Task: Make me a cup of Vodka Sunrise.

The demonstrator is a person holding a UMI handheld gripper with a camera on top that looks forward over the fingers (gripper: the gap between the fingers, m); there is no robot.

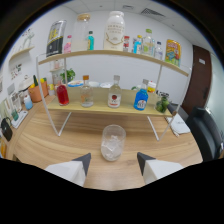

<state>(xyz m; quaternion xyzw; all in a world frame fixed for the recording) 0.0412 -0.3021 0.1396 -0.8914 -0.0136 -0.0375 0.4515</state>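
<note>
A clear glass tumbler (113,142) with ice in it stands on the wooden table, just ahead of my fingers and a little left of the middle of the gap. My gripper (114,161) is open, both dark fingertips apart with nothing between them. On the lower shelf (100,108) beyond the glass stand a round bottle of red liquid (62,94), a clear bottle with an orange cap (86,92), a clear bottle with a red label (114,94) and a blue bottle (141,98).
A white-framed two-level rack holds more bottles and cartons on its top shelf (115,52). A green jar (162,103) sits at the lower shelf's right end. Small items crowd the left side counter (20,107). A dark chair (207,127) stands at the right.
</note>
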